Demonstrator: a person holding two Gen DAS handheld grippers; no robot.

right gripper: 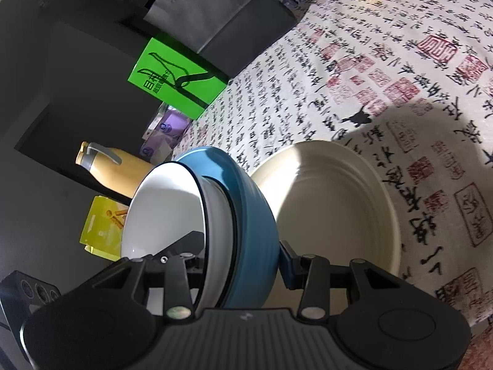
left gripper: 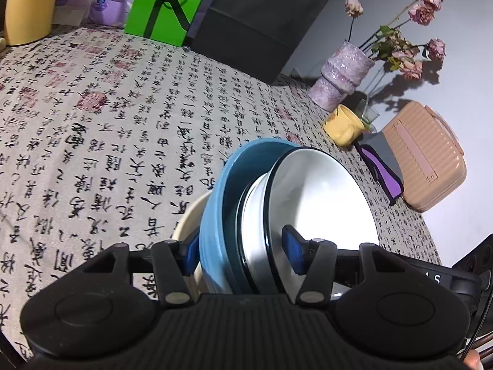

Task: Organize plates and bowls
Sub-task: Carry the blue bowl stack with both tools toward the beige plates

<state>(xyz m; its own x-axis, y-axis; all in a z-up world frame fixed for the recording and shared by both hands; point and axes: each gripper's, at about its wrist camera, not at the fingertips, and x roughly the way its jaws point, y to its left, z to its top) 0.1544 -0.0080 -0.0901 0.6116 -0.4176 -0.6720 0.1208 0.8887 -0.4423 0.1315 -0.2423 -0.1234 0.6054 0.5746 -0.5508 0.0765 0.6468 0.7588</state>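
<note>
Bowls nested together, white bowl (left gripper: 323, 203) inside blue bowl (left gripper: 215, 209), sit clamped between the pads of both the left hand-held gripper (left gripper: 242, 251) and right hand-held gripper (right gripper: 243, 257), tilted above the cream bowl (right gripper: 339, 203) on the table (left gripper: 92, 123).

Cream bowl (left gripper: 188, 219) mostly hidden behind blue bowl (left gripper: 215, 203) in left wrist view. Yellow jug (left gripper: 27, 6) cut by top edge. Right gripper's (right gripper: 243, 259) left finger hidden behind white bowl (right gripper: 163, 212) (grip contact unclear). Green bag (left gripper: 169, 3) text too small to read.

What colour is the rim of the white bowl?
Black, a thin line round the white bowl; the left wrist view shows it best.
</note>
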